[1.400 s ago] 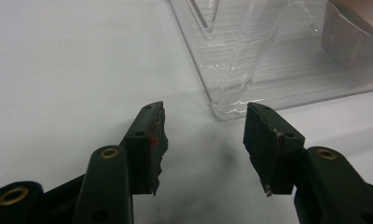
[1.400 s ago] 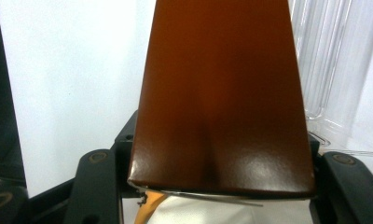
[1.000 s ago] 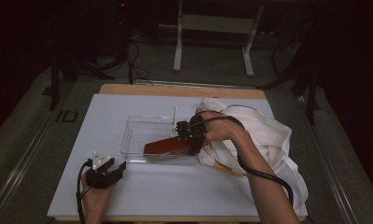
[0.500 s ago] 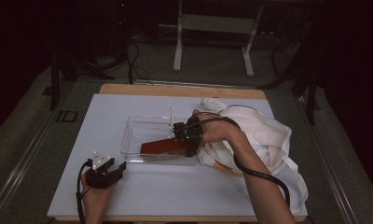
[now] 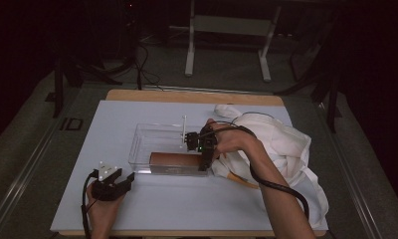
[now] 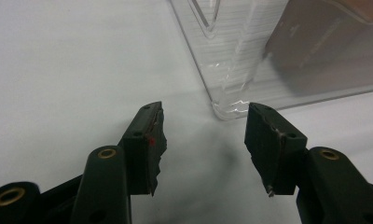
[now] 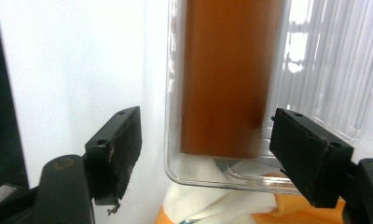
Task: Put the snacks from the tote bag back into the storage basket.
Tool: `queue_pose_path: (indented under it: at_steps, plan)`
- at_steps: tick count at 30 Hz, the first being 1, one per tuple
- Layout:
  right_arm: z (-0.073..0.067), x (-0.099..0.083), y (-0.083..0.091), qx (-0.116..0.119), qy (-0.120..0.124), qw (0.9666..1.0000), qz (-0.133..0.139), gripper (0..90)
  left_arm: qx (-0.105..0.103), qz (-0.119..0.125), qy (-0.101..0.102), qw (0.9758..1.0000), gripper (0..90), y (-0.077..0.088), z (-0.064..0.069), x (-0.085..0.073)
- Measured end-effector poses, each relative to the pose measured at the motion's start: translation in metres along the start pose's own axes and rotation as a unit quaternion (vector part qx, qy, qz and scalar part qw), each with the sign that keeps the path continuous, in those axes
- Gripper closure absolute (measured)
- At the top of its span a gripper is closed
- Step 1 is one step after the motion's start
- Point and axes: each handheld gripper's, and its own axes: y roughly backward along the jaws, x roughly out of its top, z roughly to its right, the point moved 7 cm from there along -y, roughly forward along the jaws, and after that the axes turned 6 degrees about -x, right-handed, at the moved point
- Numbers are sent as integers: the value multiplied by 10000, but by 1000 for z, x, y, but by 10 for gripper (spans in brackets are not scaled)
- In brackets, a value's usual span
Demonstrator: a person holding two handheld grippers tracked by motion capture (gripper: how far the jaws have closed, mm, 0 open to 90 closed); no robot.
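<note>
A clear plastic bin (image 5: pixel 142 137) stands mid-table with a long brown box (image 5: pixel 174 159) lying flat inside along its near wall. My right gripper (image 5: pixel 204 163) hangs open over the bin's right end, at the end of the box. In the right gripper view the box (image 7: pixel 226 74) runs away from the open right gripper (image 7: pixel 205 154), one jaw outside the bin wall (image 7: pixel 170 93), the other over the bin. My left gripper (image 5: pixel 126 180) rests open on the table just short of the bin's near-left corner (image 6: pixel 226 109); the left gripper (image 6: pixel 205 135) holds nothing.
A rumpled white cloth (image 5: pixel 286 149) covers the table's right side, with something orange (image 5: pixel 239 180) poking out from under it near the bin. The white mat (image 5: pixel 102 129) lies bare to the left and in front. Chair and desk legs stand beyond the far edge.
The brown box, held tilted over the bin by my right gripper before, now lies flat inside it with the jaws open. The left gripper has not moved.
</note>
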Motion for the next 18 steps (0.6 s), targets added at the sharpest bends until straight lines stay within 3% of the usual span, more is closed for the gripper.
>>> queue_pose_path:
  at_steps: [10,18]
  plan:
    - [0,-5,7,33,-84,9999,105,259,0,-3,6,10000,473,0,0,0]
    - [0,-11,12,-160,-263,9993,206,280,0,-4,8,10000,470,0,0,0]
